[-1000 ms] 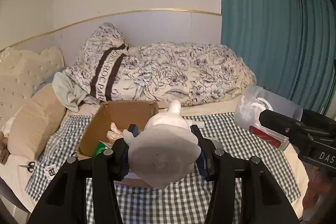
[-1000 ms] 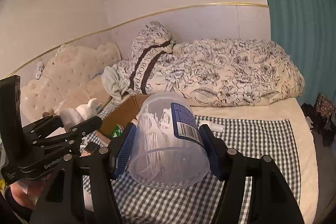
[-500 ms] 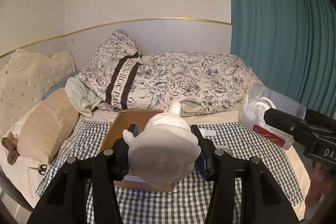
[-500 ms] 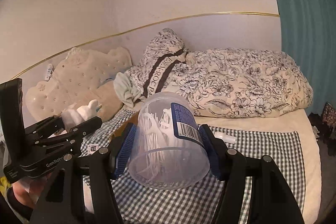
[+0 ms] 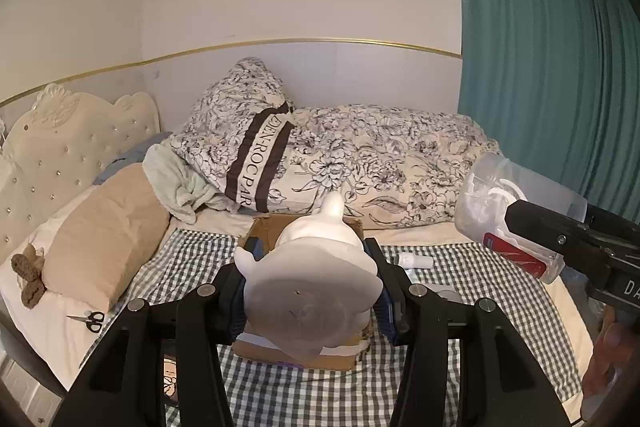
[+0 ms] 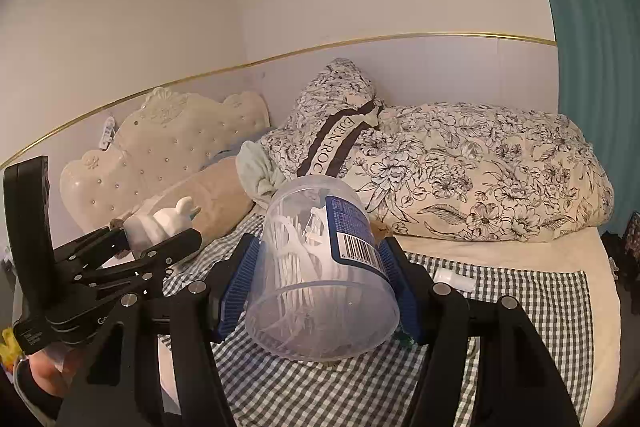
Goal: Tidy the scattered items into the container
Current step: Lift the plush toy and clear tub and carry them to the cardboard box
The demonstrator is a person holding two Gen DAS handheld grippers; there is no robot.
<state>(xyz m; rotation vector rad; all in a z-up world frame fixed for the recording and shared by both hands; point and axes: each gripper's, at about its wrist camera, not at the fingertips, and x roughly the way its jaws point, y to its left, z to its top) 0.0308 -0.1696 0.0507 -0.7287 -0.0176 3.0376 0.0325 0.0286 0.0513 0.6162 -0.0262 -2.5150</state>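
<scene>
My left gripper [image 5: 310,291] is shut on a white rabbit figurine [image 5: 310,283], held base-first toward the camera above the bed. Behind and below it lies the open cardboard box [image 5: 272,231] on the checked cloth [image 5: 480,291], mostly hidden by the figurine. My right gripper [image 6: 322,267] is shut on a clear plastic tub of white floss picks [image 6: 320,279] with a blue barcode label. The tub [image 5: 516,211] and the right gripper's black finger show at the right of the left wrist view. The figurine [image 6: 160,223] in the left gripper [image 6: 160,237] shows at the left of the right wrist view.
A small white tube [image 5: 414,261] lies on the checked cloth right of the box, also seen as the tube [image 6: 454,277]. Scissors [image 5: 90,319] lie at the bed's left edge by a tan pillow [image 5: 104,231]. A floral duvet [image 5: 400,163] is heaped behind; a teal curtain [image 5: 552,67] hangs at right.
Both grippers have risen and drawn back with their loads still gripped; the box and bed now look lower and farther, and more of the headboard and wall shows.
</scene>
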